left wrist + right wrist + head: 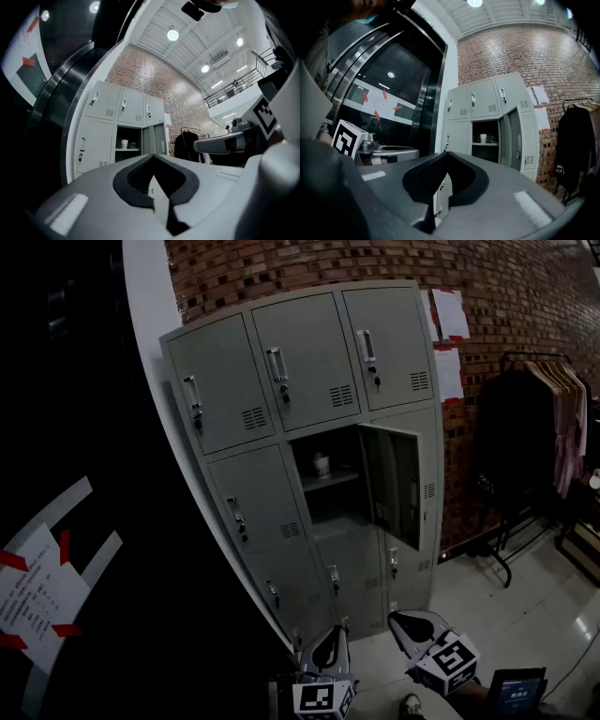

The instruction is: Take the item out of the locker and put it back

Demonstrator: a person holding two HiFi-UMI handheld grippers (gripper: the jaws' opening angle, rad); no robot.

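A grey bank of lockers [309, 427] stands against a brick wall. One middle locker is open, its door [394, 486] swung out to the right. On its shelf stands a small white cup [322, 464], which also shows in the left gripper view [124, 144] and the right gripper view [483, 138]. My left gripper [339, 632] and right gripper [397, 620] are low in the head view, well short of the lockers. The left gripper [152, 158] has its jaws together and empty. The right gripper [446, 153] also has its tips touching with nothing between them.
A dark glass wall with taped paper notices [37, 592] curves along the left. A clothes rack with hanging garments [539, 427] stands to the right of the lockers. Papers [450, 315] are pinned to the brick wall. A pale tiled floor [525, 615] stretches in front.
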